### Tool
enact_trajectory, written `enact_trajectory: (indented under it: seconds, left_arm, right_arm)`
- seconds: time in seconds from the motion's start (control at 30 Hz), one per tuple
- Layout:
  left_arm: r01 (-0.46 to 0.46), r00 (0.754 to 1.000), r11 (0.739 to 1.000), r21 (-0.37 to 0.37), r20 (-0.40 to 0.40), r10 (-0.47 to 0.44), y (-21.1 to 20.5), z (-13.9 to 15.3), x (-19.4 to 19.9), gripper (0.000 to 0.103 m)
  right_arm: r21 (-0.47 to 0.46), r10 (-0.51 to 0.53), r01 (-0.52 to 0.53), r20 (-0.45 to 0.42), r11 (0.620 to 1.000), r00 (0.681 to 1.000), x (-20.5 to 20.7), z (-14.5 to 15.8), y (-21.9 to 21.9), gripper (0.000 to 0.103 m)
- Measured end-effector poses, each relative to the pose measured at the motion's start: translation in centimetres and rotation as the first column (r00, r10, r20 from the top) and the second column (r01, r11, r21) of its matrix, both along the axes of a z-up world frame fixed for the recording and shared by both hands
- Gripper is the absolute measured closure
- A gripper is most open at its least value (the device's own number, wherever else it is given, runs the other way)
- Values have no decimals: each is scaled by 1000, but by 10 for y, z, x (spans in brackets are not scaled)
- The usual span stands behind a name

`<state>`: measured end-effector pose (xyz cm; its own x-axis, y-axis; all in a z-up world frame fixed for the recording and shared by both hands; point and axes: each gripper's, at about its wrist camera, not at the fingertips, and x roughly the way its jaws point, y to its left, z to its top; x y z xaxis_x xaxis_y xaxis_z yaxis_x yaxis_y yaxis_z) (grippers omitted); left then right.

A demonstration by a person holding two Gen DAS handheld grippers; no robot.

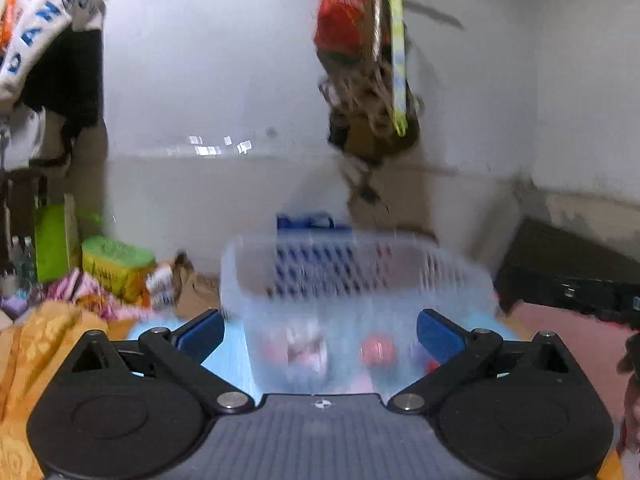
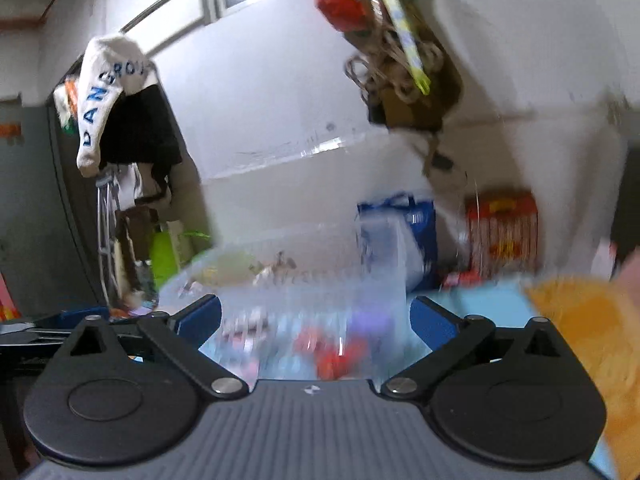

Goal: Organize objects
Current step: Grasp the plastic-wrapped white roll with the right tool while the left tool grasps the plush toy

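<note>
Straight ahead on the pale blue mat (image 1: 234,354) stands the clear slotted plastic basket (image 1: 352,280), apparently light and flexible; its rim looks the best hold. Left gripper (image 1: 320,336) and right gripper (image 2: 316,324) gape wide, empty.

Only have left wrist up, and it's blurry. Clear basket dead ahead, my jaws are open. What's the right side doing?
Observer: The right gripper is open too and holds nothing; the clear basket sits just ahead of it.
Operator: Anything beside the basket I can't see?
Observer: A red and yellow box stands against the wall, right of the blue bag.
Operator: That white cloth at my top left, what's it on?
Observer: The right view shows the white garment with blue lettering draped over the top of a dark door.
Operator: What's in the basket?
Observer: Red and purple items, too blurred to name.
</note>
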<state>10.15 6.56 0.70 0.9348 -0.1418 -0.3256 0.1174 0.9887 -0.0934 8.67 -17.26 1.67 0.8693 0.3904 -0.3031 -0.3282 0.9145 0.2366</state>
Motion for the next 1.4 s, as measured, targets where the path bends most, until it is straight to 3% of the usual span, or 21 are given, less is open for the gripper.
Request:
enact_trajectory:
  seconds: [0.07,0.17,0.27,0.37,0.53,0.63,0.73,1.1,1.17,1.3,1.33,1.4]
  left_arm:
    - [16,1000,1000,16,-24,-15,-4,-14,1,0]
    - [30,996,999,26,-81,-27,-8,-31,11,0]
    - [39,993,999,28,-115,-36,-7,-42,18,0]
    - [38,990,999,-7,-139,-38,-4,-52,22,0]
    - [20,980,999,-34,-196,-26,-2,-73,34,1]
    - [26,969,995,-98,-244,-50,3,-83,43,1]
    - [25,968,991,-132,-246,-57,6,-87,43,1]
    - [49,972,995,-90,-224,-68,-17,-84,46,2]
    - [47,968,995,-92,-240,-68,-20,-87,49,2]
    - [61,972,993,-96,-219,-81,-23,-86,47,15]
    - [57,974,994,-88,-213,-74,-22,-86,45,24]
    - [65,974,994,-88,-211,-82,-20,-85,44,24]
  right_arm:
    - [-60,-39,35,-77,998,996,6,-21,0,0]
    - [-127,-102,86,-124,988,987,18,-41,-5,0]
    - [-87,-103,89,-169,992,980,29,-52,-15,0]
    - [-81,-92,78,-193,994,977,38,-62,-11,0]
    - [-168,-89,59,-177,984,980,43,-72,9,1]
    - [-159,-89,59,-190,986,978,49,-72,10,5]
    - [-158,-89,58,-193,986,977,48,-71,10,7]
    - [-178,-61,24,-209,984,976,49,-75,15,8]
    - [-181,-45,6,-210,983,977,49,-75,15,19]
    - [-175,-30,-7,-205,984,978,45,-75,14,30]
    - [-168,-25,-9,-204,986,979,44,-75,13,30]
    - [-153,-19,-12,-199,988,980,41,-74,10,31]
